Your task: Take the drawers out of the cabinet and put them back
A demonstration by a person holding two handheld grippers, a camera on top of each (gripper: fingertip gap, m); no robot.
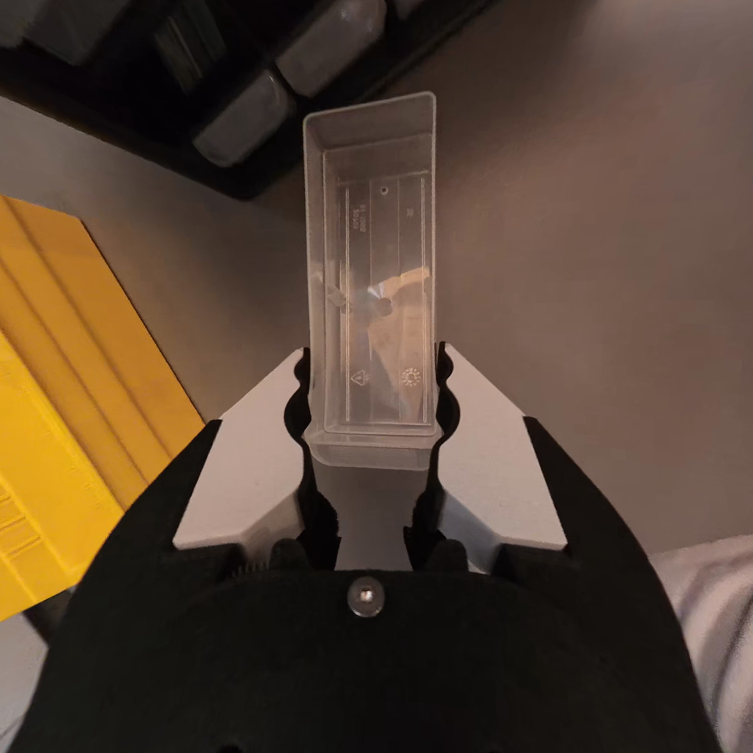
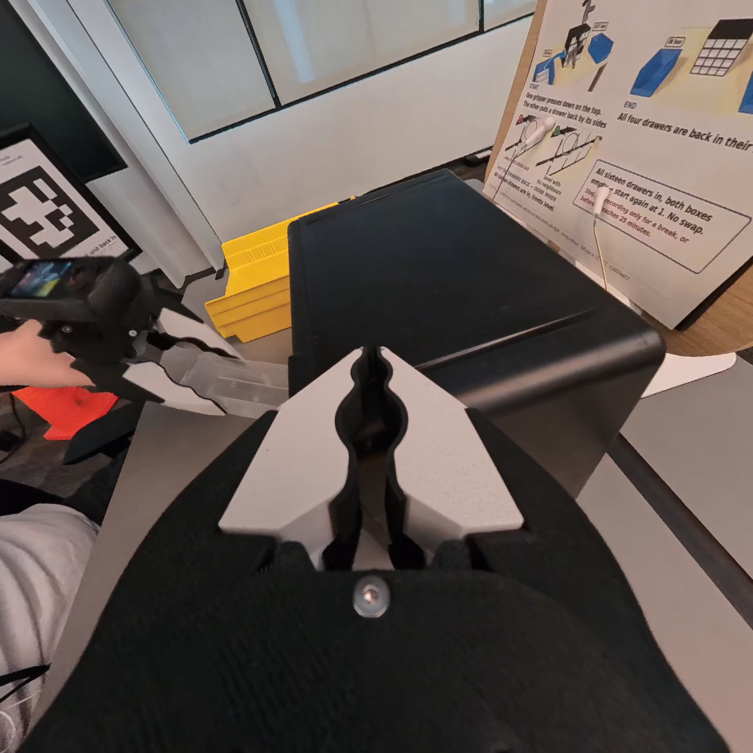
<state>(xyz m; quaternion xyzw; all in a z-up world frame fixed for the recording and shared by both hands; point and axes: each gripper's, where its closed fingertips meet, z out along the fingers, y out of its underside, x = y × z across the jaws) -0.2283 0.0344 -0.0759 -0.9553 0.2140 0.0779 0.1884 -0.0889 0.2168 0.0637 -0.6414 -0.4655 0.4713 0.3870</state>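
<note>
My left gripper [image 1: 371, 356] is shut on the sides of a clear plastic drawer [image 1: 368, 252], which is empty and points toward the black cabinet [image 1: 171, 73]. The cabinet's front shows other grey drawer fronts [image 1: 248, 118]. In the right wrist view the left gripper [image 2: 234, 381] holds the clear drawer [image 2: 244, 379] beside the cabinet's left face. My right gripper [image 2: 371, 350] is shut and empty, its tips resting on the near edge of the black cabinet's top [image 2: 448, 265].
A yellow bin [image 1: 61, 387] stands left of the held drawer, also in the right wrist view [image 2: 256, 289] behind the cabinet. An instruction board [image 2: 635, 142] leans at the right. An orange object [image 2: 69, 407] lies low at the left. The grey table [image 1: 570, 244] lies beneath. The left gripper's tips are roughly 25 centimetres from the right gripper's.
</note>
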